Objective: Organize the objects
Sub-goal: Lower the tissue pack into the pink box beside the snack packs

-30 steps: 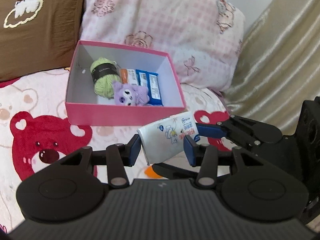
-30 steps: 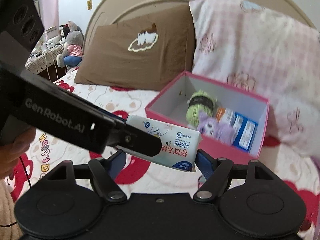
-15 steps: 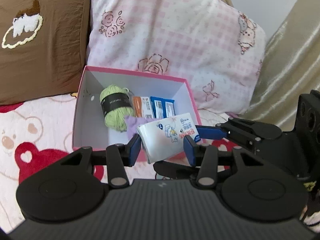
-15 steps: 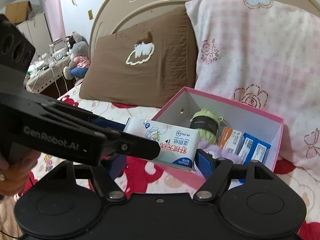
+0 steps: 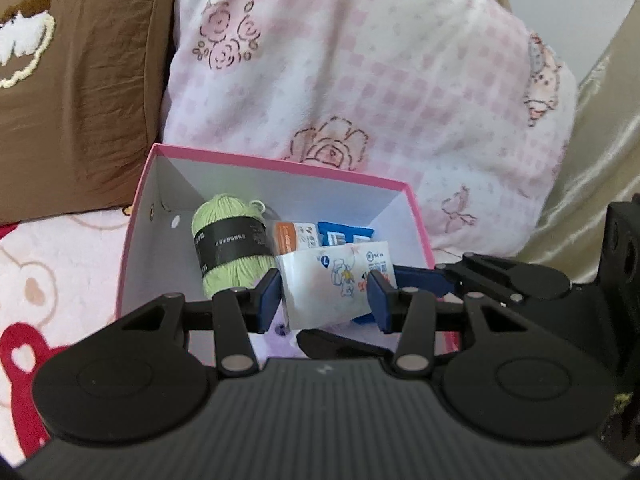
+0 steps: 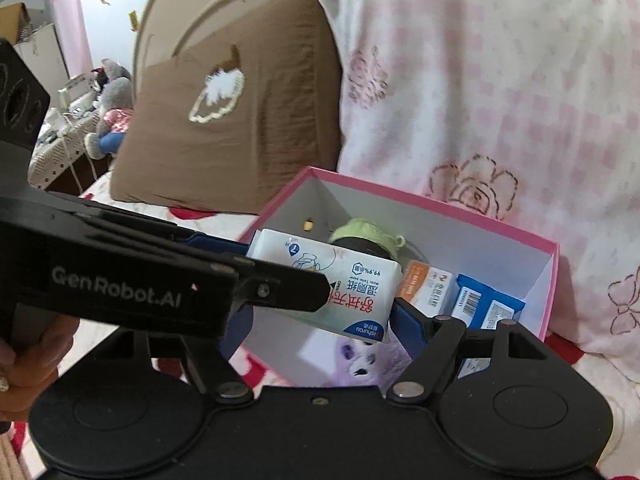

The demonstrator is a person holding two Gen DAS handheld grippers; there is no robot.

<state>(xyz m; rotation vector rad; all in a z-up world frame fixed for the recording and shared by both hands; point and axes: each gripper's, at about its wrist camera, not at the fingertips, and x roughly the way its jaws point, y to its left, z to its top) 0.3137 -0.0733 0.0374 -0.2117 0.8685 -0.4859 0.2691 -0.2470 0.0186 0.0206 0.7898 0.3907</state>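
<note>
Both grippers carry one wipes pack over the pink box

Nearest, the left gripper [image 5: 326, 294] and right gripper [image 6: 320, 320] each clamp the wet-wipes pack [image 5: 336, 280], crossing it from two sides, likely to keep the soft pack from sagging. It hangs over the pink box [image 5: 280, 168]; inside lie a purple plush [image 6: 360, 356], green yarn [image 5: 230, 248] and small cartons [image 6: 460, 296]; pillows [image 5: 360, 72] lie beyond.

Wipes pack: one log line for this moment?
wipes pack | held by left gripper and right gripper | over pink box | not released
</note>
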